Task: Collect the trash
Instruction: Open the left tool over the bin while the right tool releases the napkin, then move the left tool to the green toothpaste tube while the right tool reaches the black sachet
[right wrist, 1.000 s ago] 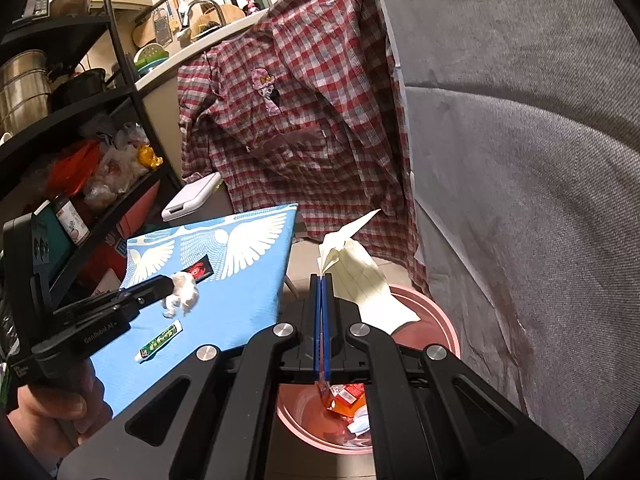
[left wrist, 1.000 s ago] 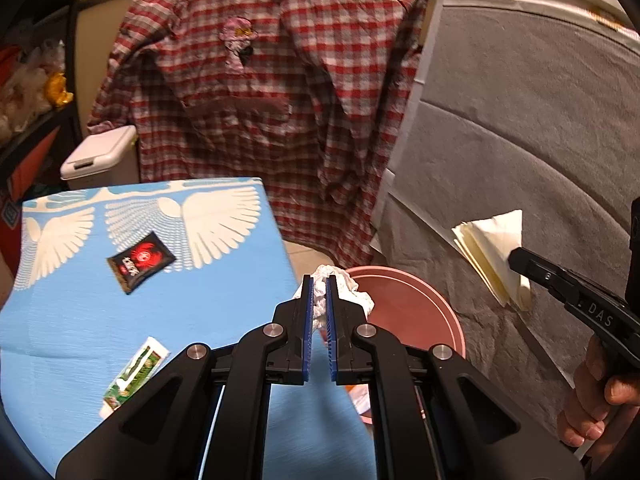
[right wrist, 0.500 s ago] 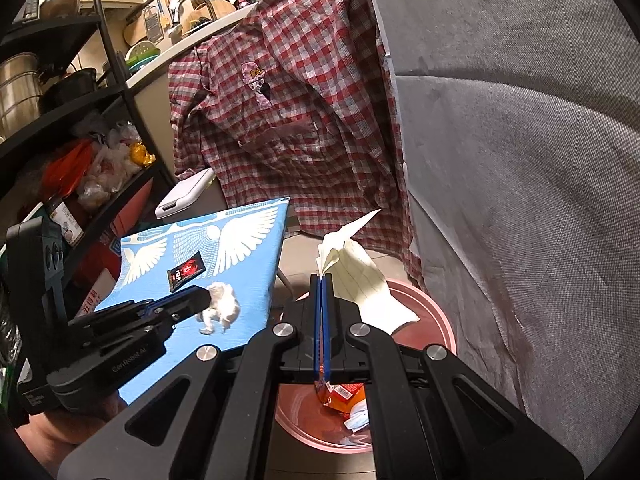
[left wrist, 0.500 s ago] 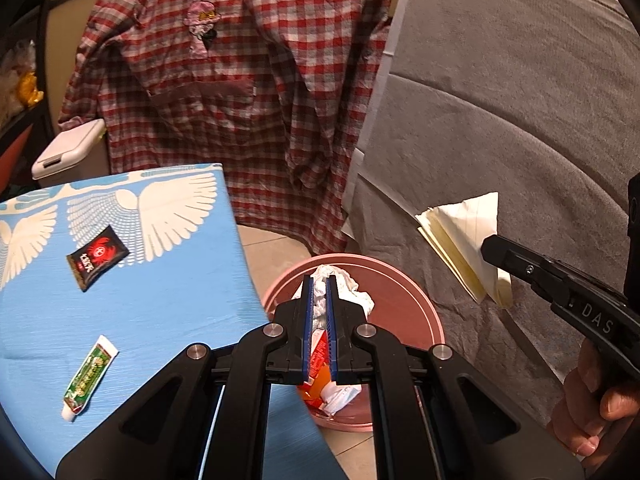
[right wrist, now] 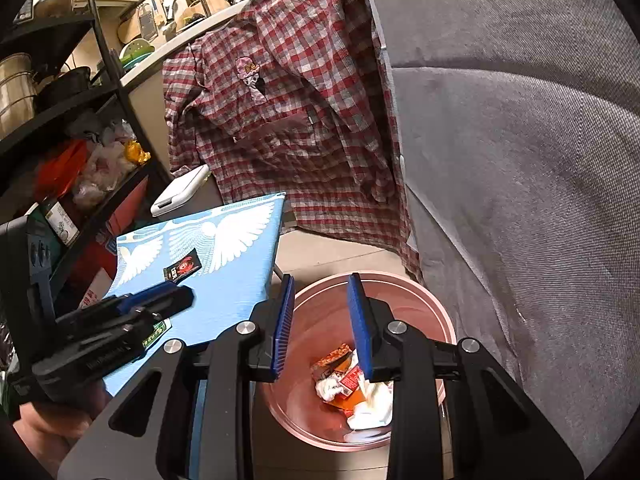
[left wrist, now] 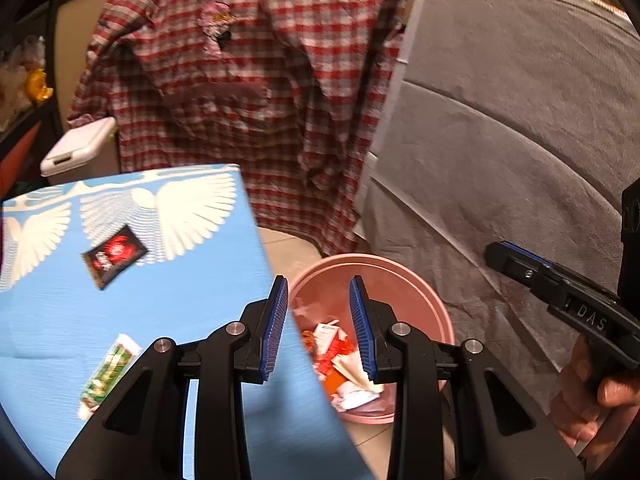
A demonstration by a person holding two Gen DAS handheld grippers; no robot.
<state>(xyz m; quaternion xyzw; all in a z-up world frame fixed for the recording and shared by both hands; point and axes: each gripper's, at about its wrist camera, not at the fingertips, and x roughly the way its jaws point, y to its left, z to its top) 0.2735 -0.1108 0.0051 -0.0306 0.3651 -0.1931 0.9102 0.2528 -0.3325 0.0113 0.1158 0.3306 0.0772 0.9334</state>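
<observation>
- Two bits of trash remain on the blue table (left wrist: 168,320): a green packet (left wrist: 107,374) near its front edge and a black packet (left wrist: 114,255) farther back.
- Both lie left of our left claw (left wrist: 319,322); the green packet's long axis runs roughly away from us.
- The pink bin (right wrist: 416,296) holds wrappers.
- Our left claw and right claw (right wrist: 322,320) have just been opening; they stand apart, empty, over the bin.
- We judge the left hand nearer.

Pink bin (left wrist: 436,312) on floor, holding crumpled wrappers (right wrist: 352,384); black sachet (left wrist: 113,256), green packet (left wrist: 107,372) on blue table (left wrist: 48,320)
</observation>
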